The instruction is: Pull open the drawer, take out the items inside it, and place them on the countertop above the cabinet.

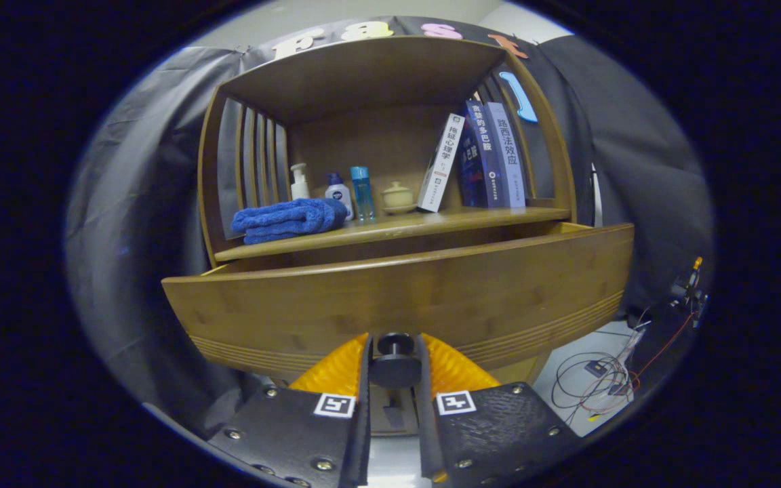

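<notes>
My gripper (395, 356) points level and forward, its two fingers (336, 369) drawn close, both pressing the drawer knob (395, 362)

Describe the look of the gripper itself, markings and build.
The gripper has two broad, flat finger plates with a pebbled texture, fastened by round metal screws. Each plate carries a small square black-and-white fiducial tag near its inner edge. Ribbed, wedge-shaped pads sit ahead of the plates. No cable on it is visible.

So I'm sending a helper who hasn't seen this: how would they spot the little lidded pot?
Look at the wooden cabinet, on its countertop above the drawer. The small cream lidded pot stands between the blue bottle and the leaning white book, the only squat, rounded thing there.
</notes>
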The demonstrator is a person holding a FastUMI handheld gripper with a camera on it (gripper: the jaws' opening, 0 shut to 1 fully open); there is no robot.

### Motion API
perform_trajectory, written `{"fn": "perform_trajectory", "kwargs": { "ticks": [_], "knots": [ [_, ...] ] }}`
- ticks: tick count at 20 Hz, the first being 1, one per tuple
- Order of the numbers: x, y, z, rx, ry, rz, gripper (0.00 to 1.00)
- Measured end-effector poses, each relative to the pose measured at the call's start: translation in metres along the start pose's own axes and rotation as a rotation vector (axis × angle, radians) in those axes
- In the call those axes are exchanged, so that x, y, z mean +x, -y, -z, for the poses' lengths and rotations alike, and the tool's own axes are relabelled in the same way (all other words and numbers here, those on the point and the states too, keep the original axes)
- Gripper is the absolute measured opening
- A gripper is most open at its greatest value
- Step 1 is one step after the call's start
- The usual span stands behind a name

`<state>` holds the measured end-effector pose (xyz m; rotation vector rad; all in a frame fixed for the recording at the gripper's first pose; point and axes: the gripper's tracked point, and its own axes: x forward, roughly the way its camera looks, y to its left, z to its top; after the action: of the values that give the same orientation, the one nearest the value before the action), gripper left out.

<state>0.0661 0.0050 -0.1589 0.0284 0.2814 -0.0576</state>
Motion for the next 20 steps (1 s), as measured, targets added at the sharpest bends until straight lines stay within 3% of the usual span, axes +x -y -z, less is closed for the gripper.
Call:
{"fn": "perform_trajectory", "kwargs": {
  "ticks": [8,15,17,20],
  "knots": [
    [-0.047,0.004,0.017,-0.011,-0.004,-0.015,0.29],
    [-0.057,0.004,0.020,0.013,0.009,-0.057,0.29],
    [-0.060,0.001,0.018,0.023,0.021,-0.079,0.36],
    [-0.073,-0.014,-0.021,0.028,0.171,-0.146,0.42]
  ]
}}
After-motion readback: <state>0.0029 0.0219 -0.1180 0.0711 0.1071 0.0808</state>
